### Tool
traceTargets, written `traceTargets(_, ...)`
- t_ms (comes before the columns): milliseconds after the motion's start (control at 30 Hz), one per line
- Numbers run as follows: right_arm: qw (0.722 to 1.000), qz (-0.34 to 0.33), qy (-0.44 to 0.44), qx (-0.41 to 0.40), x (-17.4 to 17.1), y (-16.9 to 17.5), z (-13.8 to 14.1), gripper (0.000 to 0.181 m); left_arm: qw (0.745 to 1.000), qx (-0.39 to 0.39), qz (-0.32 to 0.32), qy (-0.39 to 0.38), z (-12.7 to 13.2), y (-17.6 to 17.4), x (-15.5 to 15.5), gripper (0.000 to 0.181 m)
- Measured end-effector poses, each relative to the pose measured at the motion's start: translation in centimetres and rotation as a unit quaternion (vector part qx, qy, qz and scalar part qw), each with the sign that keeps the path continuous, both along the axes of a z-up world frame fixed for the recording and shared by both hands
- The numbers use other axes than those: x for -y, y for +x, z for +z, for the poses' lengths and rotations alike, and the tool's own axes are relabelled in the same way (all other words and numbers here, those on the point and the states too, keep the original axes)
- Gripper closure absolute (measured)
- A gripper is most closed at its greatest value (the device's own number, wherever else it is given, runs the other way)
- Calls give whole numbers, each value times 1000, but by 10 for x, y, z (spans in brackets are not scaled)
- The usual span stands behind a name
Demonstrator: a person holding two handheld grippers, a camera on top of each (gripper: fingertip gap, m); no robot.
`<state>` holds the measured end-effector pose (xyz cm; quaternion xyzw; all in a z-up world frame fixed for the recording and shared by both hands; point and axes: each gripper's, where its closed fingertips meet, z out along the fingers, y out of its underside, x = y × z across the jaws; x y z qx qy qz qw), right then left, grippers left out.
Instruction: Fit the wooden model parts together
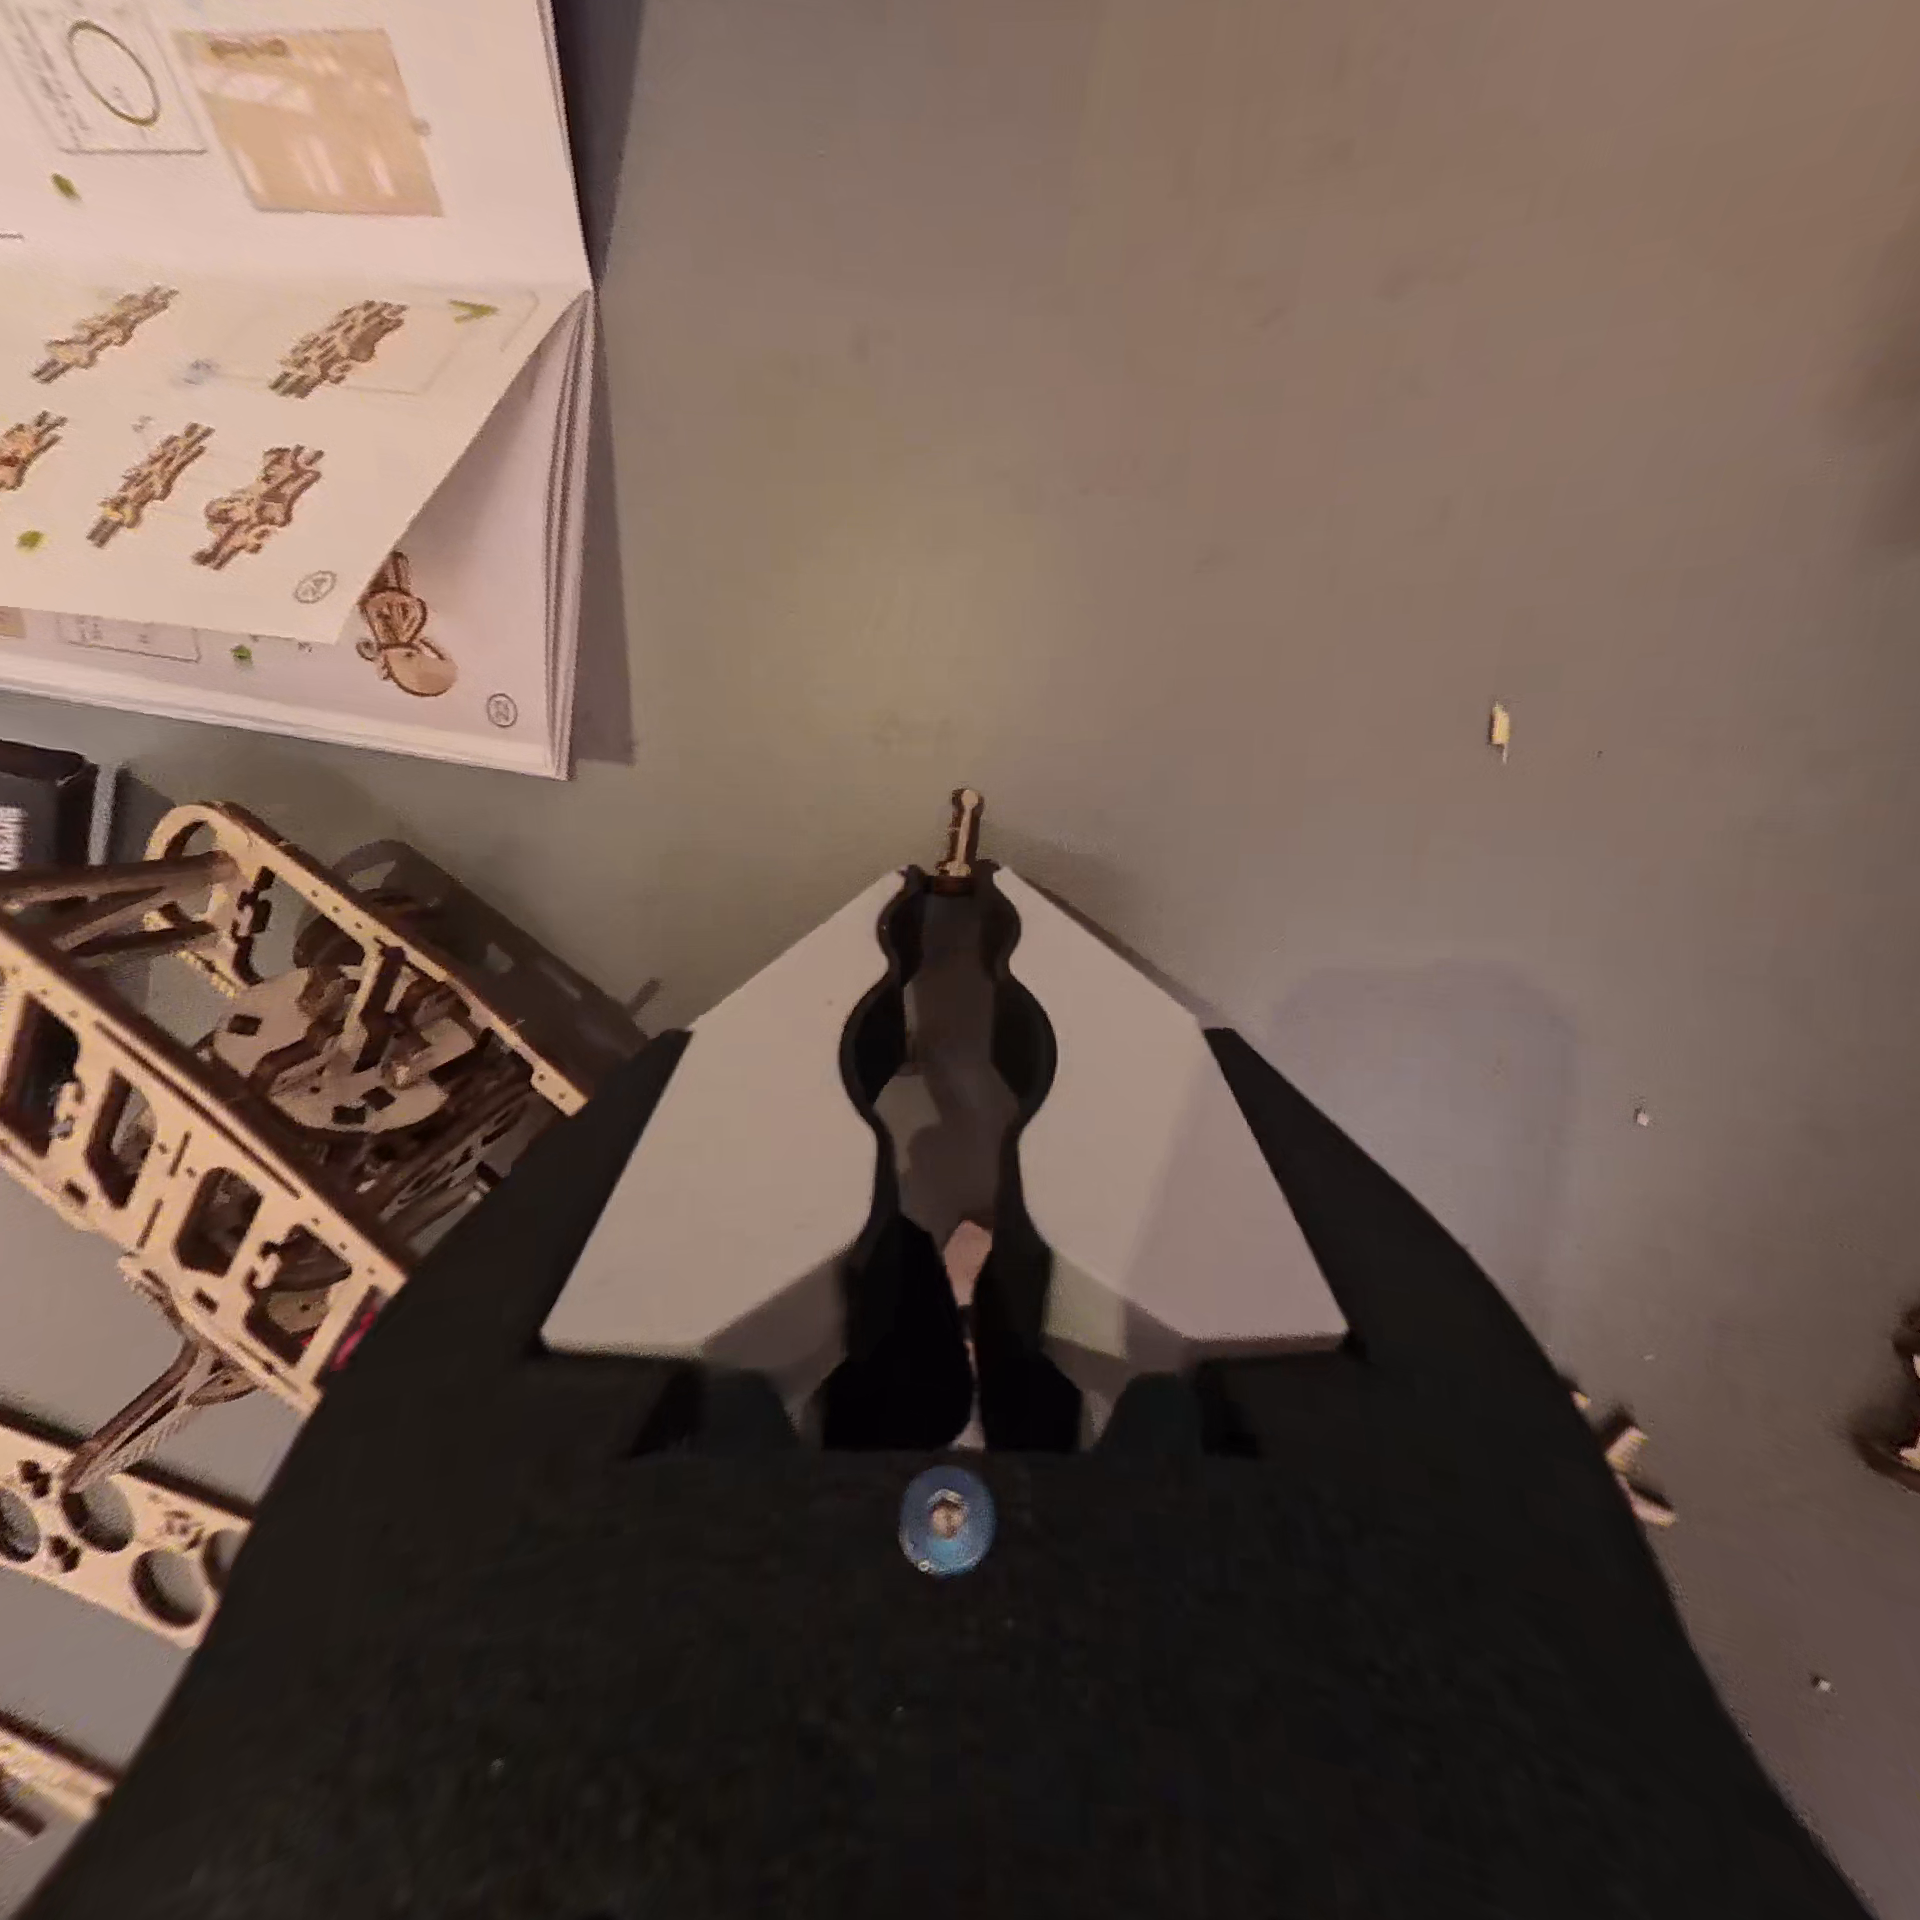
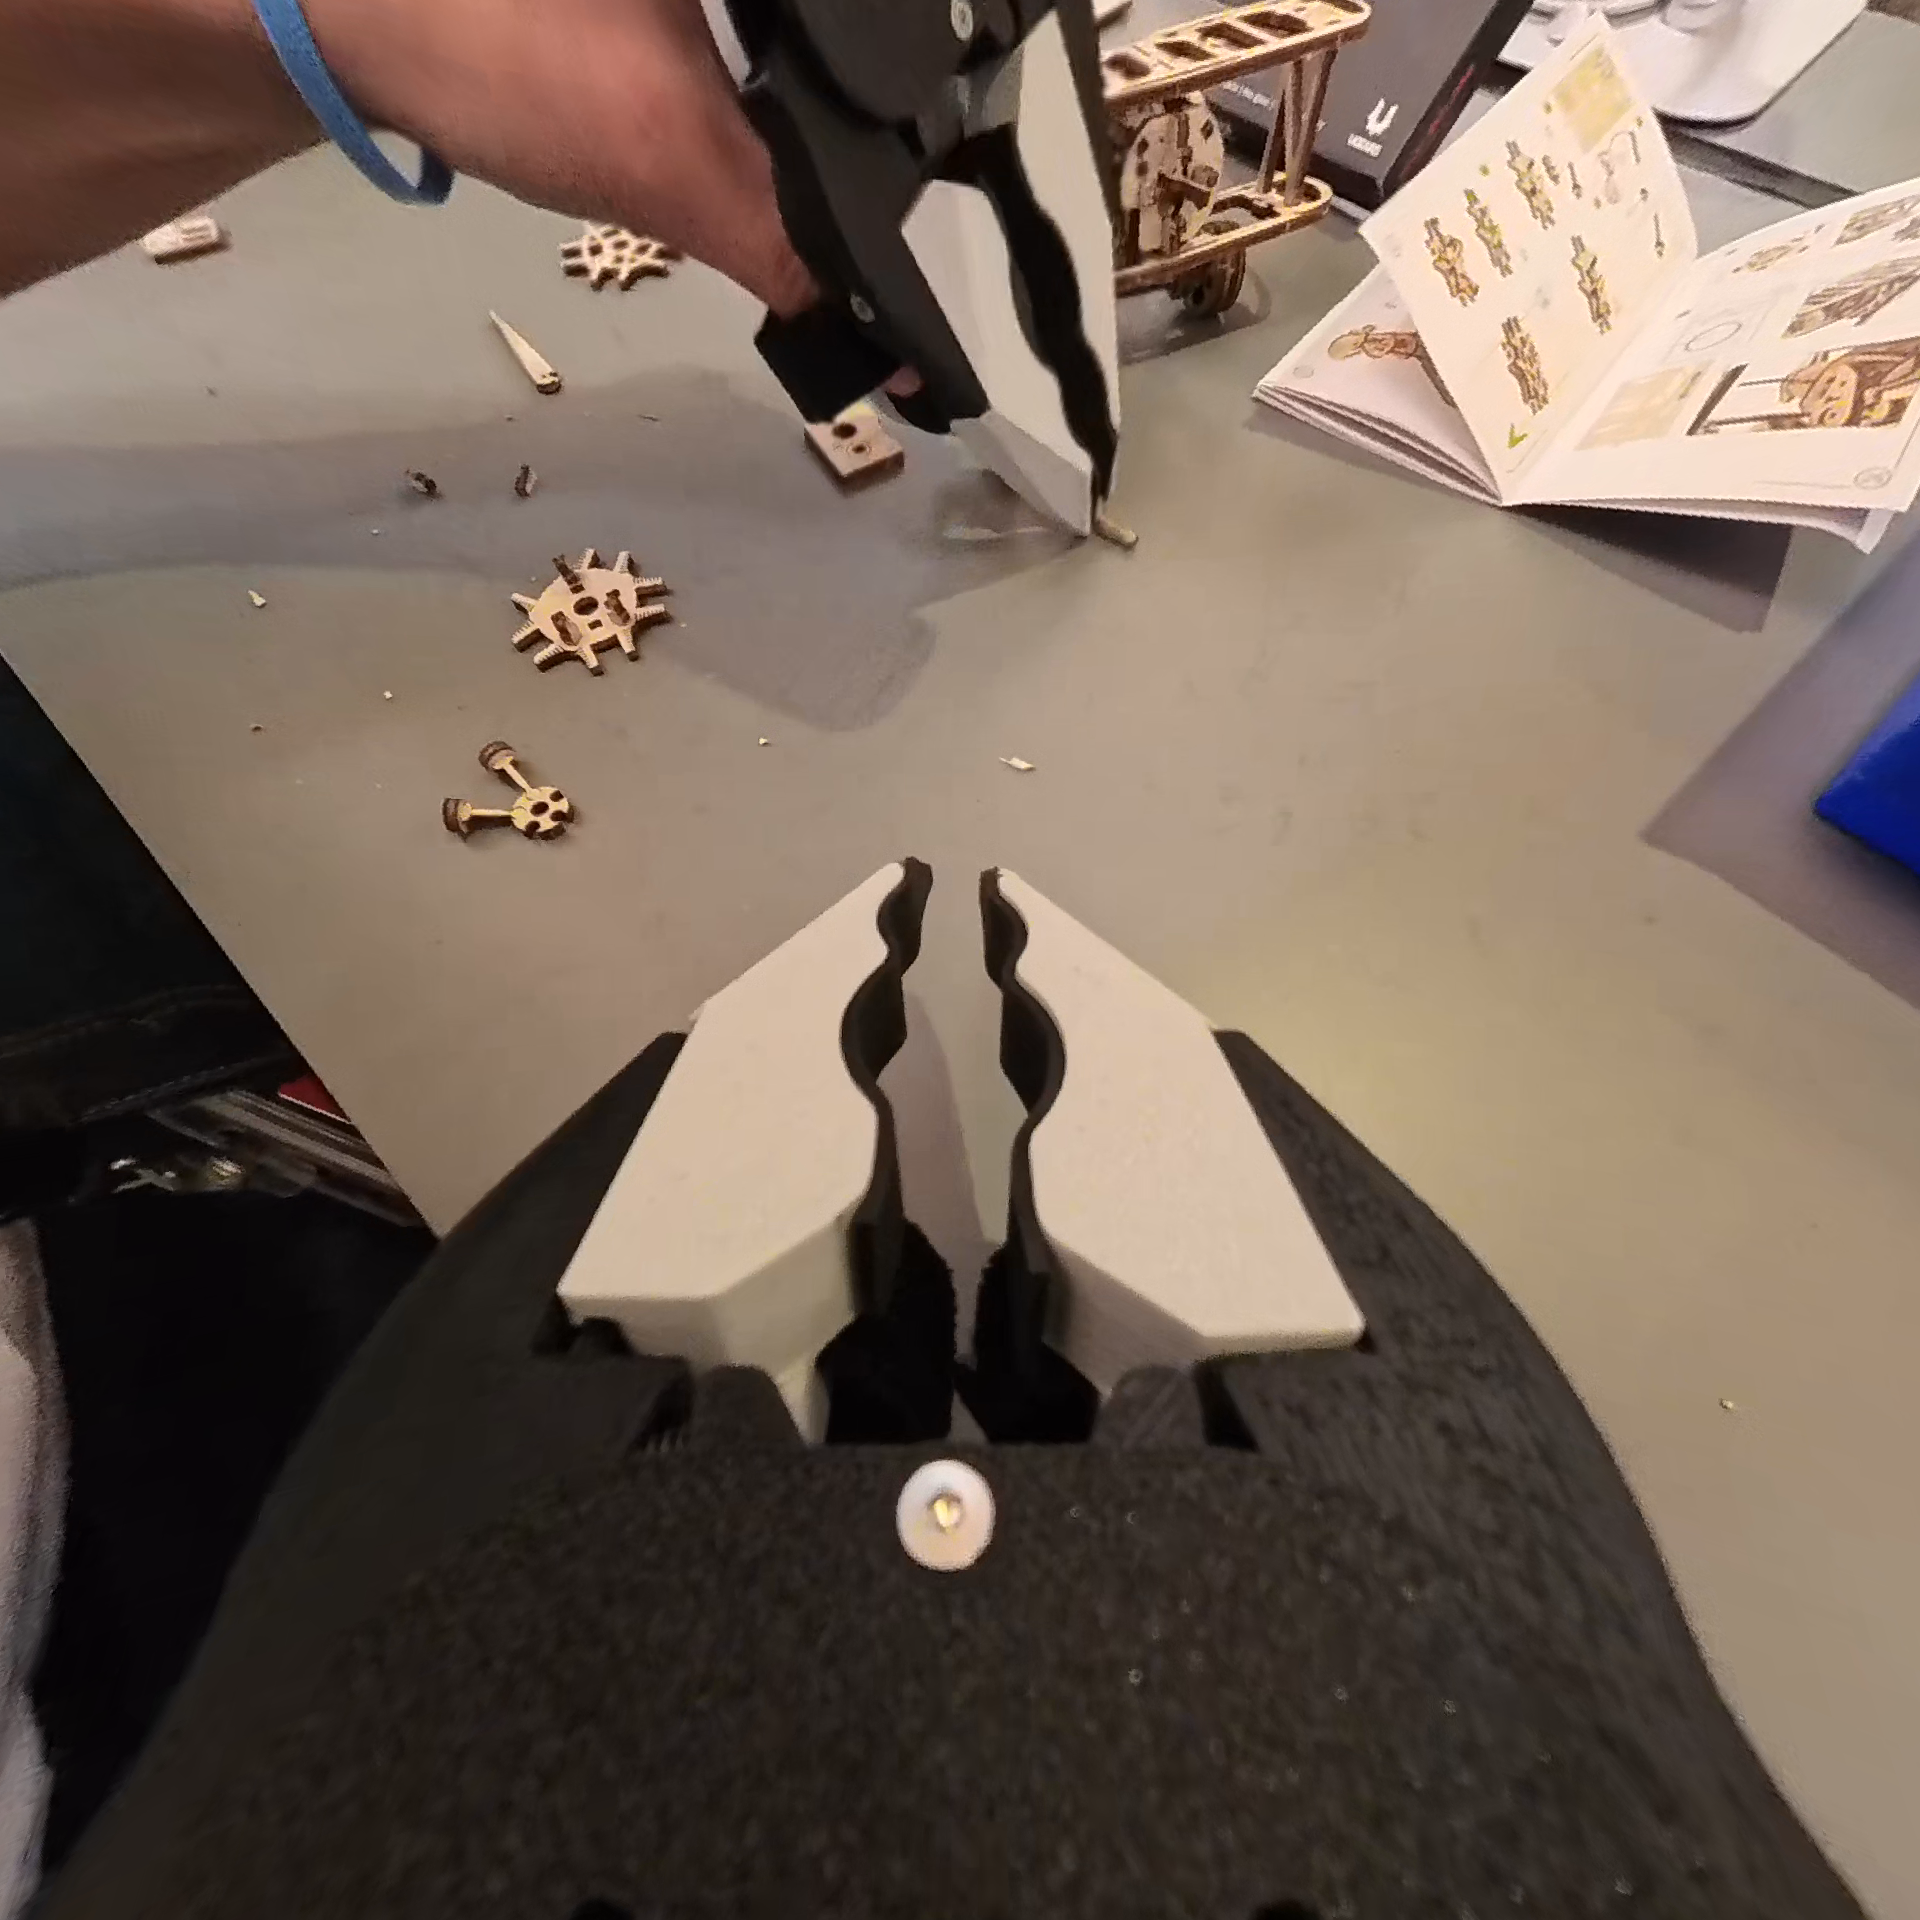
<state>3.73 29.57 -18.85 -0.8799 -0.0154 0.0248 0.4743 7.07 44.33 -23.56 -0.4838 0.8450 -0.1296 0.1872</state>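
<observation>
My left gripper (image 1: 954, 875) is shut on a small wooden pin (image 1: 962, 826) and points down at the grey table; the pin sticks out past the fingertips. It also shows in the right wrist view (image 2: 1099, 509), held by a hand, with the pin (image 2: 1118, 534) touching the table. My right gripper (image 2: 954, 878) is slightly open and empty, above the table. A round toothed wooden disc (image 2: 590, 611) and a small hub with two pistons (image 2: 514, 805) lie to its left. The half-built wooden model (image 1: 239, 1081) stands at the left, and it also shows in the right wrist view (image 2: 1195, 166).
An open instruction booklet (image 1: 281, 364) lies at the far left, and shows in the right wrist view (image 2: 1621, 312). A square wooden plate (image 2: 854, 447), a wooden spike (image 2: 525, 351), a lattice part (image 2: 613, 255) and small scraps lie at the back. A blue object (image 2: 1881, 790) sits at the right edge. The left gripper's tips are roughly 15 centimetres from the right gripper's. The round toothed wooden disc (image 2: 590, 611) is about 15 centimetres from both grippers' fingertips.
</observation>
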Motion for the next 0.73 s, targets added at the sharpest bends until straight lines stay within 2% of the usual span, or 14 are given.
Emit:
traceTargets(167, 1000, -5, 5, -9, 2, 3, 1, 171, 999, 13, 22, -38, 5, -3, 7, 175)
traceTargets(233, 1000, -3, 12, -20, 0, 2, 3, 171, 991, 45, 54, -116, 19, -2, 21, 175)
traceTargets(300, 999, -14, 32, -38, -4, 2, 10, 169, 960, 84, 93, -250, 41, -3, 45, 175)
traceTargets(333, 997, -20, 49, -52, -7, 3, 16, 168, 937, 101, 109, -316, 54, -5, 57, 175)
traceTargets(400, 992, -24, 98, -76, -12, 2, 35, 148, 876, 128, 142, -443, 80, -10, 76, 175)
traceTargets(433, 991, -23, 111, -69, -14, 3, 41, 139, 835, 133, 156, -511, 94, -13, 86, 175)
traceTargets(533, 989, 1, 149, -6, -17, -6, 59, 136, 702, 101, 180, -682, 125, -29, 110, 176)
traceTargets(633, 985, 44, 162, 43, -19, -23, 69, 134, 601, 42, 194, -774, 135, -47, 127, 176)
traceTargets(700, 983, 64, 163, 59, -16, -30, 73, 131, 550, 10, 196, -812, 142, -60, 135, 176)
traceTargets(733, 982, 80, 161, 57, -14, -36, 75, 131, 535, -6, 193, -823, 144, -67, 139, 176)
